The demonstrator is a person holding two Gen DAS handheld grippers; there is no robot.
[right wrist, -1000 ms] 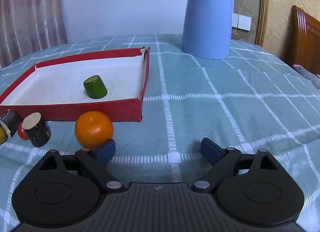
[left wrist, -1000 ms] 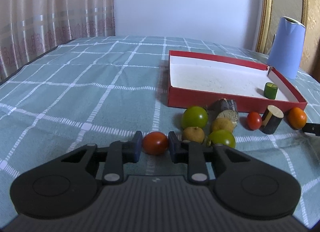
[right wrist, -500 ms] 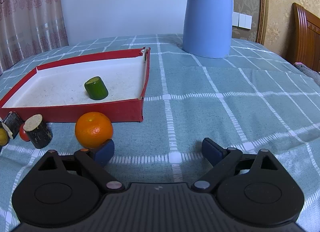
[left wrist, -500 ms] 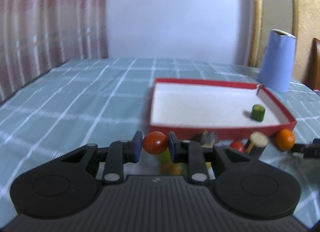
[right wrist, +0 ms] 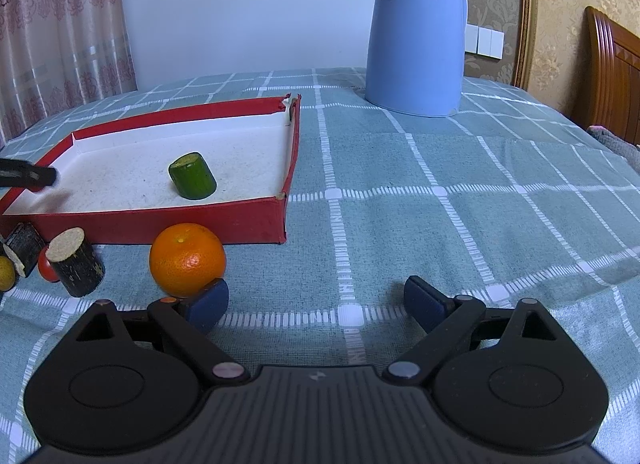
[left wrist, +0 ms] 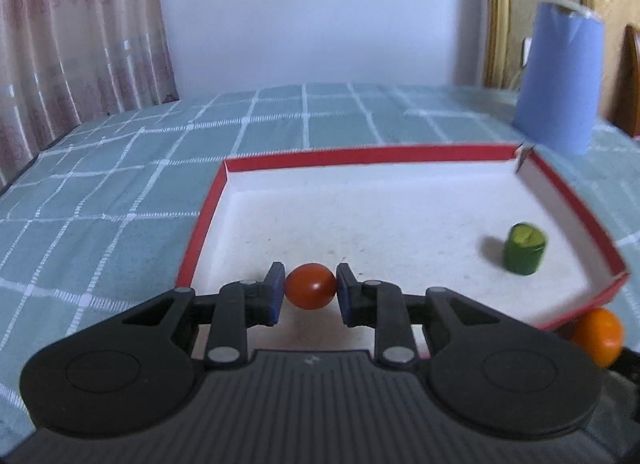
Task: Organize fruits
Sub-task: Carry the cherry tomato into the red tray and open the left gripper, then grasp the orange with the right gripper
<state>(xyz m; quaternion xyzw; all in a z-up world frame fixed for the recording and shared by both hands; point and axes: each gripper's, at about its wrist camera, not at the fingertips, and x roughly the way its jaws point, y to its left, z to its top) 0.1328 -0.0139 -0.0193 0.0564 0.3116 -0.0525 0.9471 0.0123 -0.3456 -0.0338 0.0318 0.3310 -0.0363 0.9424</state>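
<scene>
Two grippers: left gripper [left wrist: 311, 291] clamps a small red tomato [left wrist: 310, 285] over the red-walled cardboard tray [left wrist: 360, 152]; right gripper [right wrist: 316, 300] gapes wide, empty.

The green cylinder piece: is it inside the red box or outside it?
Inside. The green cylinder piece rests on the white floor of the red box, within its walls.

Your left hand-held gripper [left wrist: 311, 291] points forward and downward, its blue pads [left wrist: 275, 292] clamped on a small red tomato [left wrist: 310, 286]. Your right hand-held gripper [right wrist: 316, 300] angles down too, jaws spread wide with nothing between them.
</scene>
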